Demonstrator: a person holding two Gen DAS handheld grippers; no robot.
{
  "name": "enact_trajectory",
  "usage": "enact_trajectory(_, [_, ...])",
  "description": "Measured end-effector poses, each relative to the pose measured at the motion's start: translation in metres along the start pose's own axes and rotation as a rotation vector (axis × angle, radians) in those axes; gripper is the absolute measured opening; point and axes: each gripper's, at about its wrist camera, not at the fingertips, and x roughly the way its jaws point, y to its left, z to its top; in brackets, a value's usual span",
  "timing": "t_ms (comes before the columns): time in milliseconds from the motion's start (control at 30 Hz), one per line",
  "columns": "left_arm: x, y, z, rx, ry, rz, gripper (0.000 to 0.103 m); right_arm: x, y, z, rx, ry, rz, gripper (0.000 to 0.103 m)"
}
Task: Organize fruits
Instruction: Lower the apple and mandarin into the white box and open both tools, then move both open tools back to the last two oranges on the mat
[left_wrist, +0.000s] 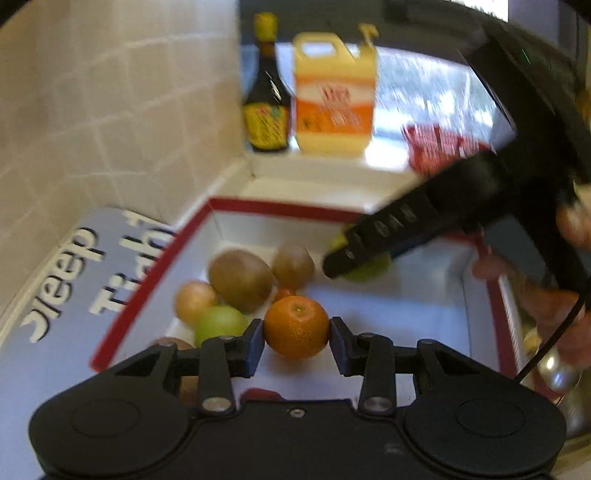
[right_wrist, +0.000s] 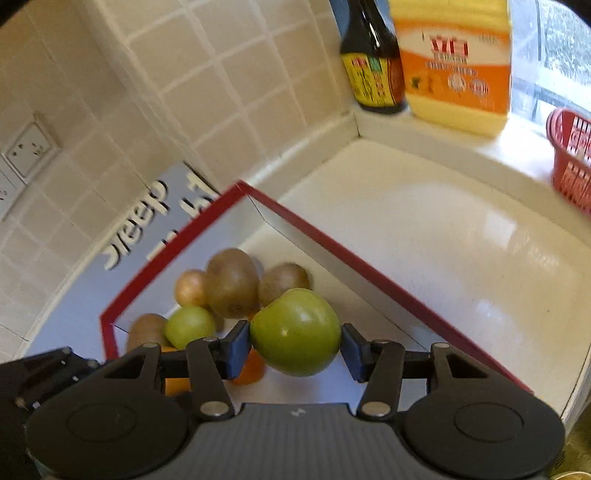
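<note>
Orange (left_wrist: 296, 327) between left tongs (left_wrist: 296, 343)

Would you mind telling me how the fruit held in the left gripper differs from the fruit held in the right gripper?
The left gripper holds an orange; the right gripper holds a green apple.
The orange has dimpled, matte skin; the apple is smooth and glossy.
The orange fits between the jaws; the apple bulges well past them.
Both are round, pinched at their sides, and held over the red-rimmed box.
</note>
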Motion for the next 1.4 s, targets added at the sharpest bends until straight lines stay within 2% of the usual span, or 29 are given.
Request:
enact_trajectory(100, [0.012, -0.006, -0.006, 0.024, 0.035, -0.001, 0.046, 0.009, -0.001, -0.001, 0.001, 0.009, -0.006, 0.054])
enact_trajectory(333, [0.021, -0.004, -0.007, 0.011, 0.067, -0.004, 0.046, 0.018, -0.005, -0.005, 0.013, 0.018, 0.012, 0.054])
enact_trajectory(933, [0.039, -0.007, -0.014, -0.003, 0.107, -0.023, 0.047, 0.031, -0.008, -0.009, 0.019, 0.055, -0.018, 0.054])
enact_trajectory(1000, [0.039, -0.007, -0.013, -0.010, 0.103, -0.020, 0.049, 0.031, -0.008, -0.009, 0.016, 0.055, -0.019, 0.054])
enact_trajectory(1067, [0.035, -0.007, -0.012, -0.011, 0.089, -0.008, 0.065, 0.031, -0.006, -0.009, 0.009, 0.062, -0.021, 0.055])
enact_trajectory(1133, [0.026, -0.007, -0.010, -0.013, 0.067, -0.015, 0.072, 0.030, -0.006, -0.009, 0.008, 0.065, -0.021, 0.055])
enact_trajectory(1233, [0.004, -0.005, -0.010, -0.016, 0.032, -0.015, 0.074, 0.019, 0.000, -0.008, -0.003, 0.048, -0.015, 0.059])
enact_trajectory(1300, [-0.014, -0.004, -0.011, -0.017, 0.003, 0.010, 0.077, 0.009, 0.005, -0.007, -0.021, 0.037, -0.031, 0.060])
enact_trajectory(1400, [-0.051, 0.001, -0.018, -0.035, -0.051, 0.070, 0.078, -0.010, 0.017, -0.006, -0.044, 0.009, -0.007, 0.061])
